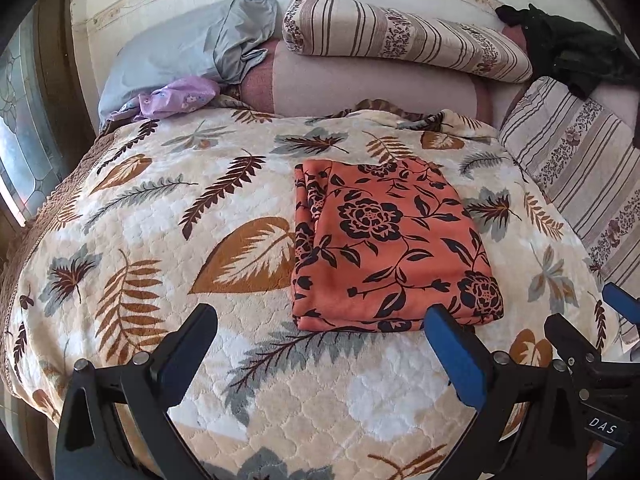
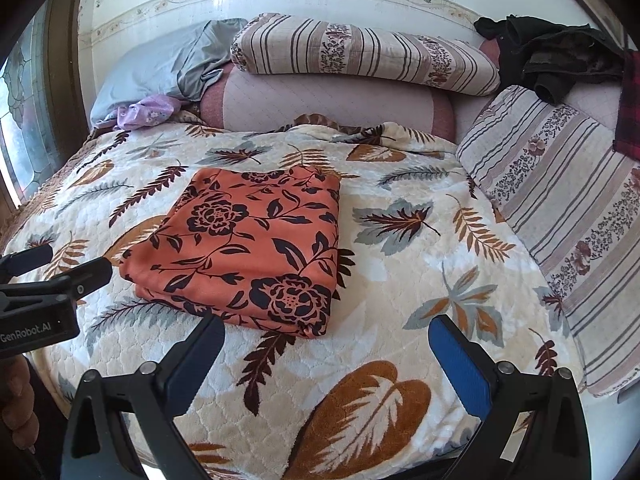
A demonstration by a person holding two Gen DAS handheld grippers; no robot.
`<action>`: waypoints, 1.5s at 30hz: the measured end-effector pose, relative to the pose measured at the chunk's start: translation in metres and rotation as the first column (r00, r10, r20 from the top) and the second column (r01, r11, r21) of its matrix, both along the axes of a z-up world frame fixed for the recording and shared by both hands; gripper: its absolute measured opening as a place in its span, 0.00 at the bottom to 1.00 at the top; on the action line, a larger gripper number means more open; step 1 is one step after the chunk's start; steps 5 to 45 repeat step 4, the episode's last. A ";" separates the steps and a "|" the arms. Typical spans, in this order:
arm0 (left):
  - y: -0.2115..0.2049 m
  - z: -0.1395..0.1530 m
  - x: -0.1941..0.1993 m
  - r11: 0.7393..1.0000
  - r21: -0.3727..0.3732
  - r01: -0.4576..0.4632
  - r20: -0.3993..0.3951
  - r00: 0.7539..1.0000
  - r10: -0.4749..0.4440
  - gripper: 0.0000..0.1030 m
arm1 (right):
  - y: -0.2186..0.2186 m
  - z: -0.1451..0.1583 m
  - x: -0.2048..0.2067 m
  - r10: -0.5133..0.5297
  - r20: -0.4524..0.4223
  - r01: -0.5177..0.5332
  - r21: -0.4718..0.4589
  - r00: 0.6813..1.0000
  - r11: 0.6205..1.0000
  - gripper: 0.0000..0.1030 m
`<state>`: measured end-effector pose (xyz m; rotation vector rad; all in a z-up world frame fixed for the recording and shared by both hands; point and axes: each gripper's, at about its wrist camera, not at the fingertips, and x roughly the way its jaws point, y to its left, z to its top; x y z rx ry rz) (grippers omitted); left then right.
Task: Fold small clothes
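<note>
The left gripper (image 1: 320,344) hung above the near part of the bedspread (image 1: 152,240) with its jaws spread wide and nothing between them; its blue-padded finger (image 1: 456,356) sat just at the near right corner of the cloth (image 1: 392,248), though whether it touched the fabric could not be told. The right gripper (image 2: 326,354) was likewise wide open and empty, over bare bedspread (image 2: 400,280) just nearer than the cloth (image 2: 248,248) and off to its right. In the left view the right gripper (image 1: 592,328) showed at the edge, right of the cloth; in the right view the left gripper (image 2: 60,272) reached in beside the cloth's left edge, apart from it. Fingers (image 2: 18,408) of the person's hand showed below that tool.

The cloth, orange with dark flowers and leaves, lay folded into a flat, roughly rectangular stack of several layers in the middle of the bedspread, its layered edges showing along the near and left sides.

Beyond the cloth, at the head of the bed, lay a pink bolster (image 1: 360,80) with a striped pillow (image 1: 400,36) on top. Left of those, still beyond the cloth, sat a grey-blue pillow (image 1: 172,52) and a small lilac garment (image 1: 176,96). Right of the cloth lay a striped quilt (image 1: 580,184), and beyond that a heap of dark clothes (image 1: 572,48). Far left of the cloth was a window (image 1: 20,120).
</note>
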<state>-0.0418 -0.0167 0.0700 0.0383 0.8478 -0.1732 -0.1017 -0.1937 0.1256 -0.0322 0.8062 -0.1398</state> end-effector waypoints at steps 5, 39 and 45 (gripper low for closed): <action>-0.008 0.001 0.008 1.000 0.012 0.012 0.004 1.000 -0.012 1.00 | -0.001 -0.002 0.009 0.004 0.001 -0.004 0.005 1.000 1.000 1.00; -0.008 0.001 0.008 1.000 0.012 0.012 0.004 1.000 -0.012 1.00 | -0.001 -0.002 0.009 0.004 0.001 -0.004 0.005 1.000 1.000 1.00; -0.008 0.001 0.008 1.000 0.012 0.012 0.004 1.000 -0.012 1.00 | -0.001 -0.002 0.009 0.004 0.001 -0.004 0.005 1.000 1.000 1.00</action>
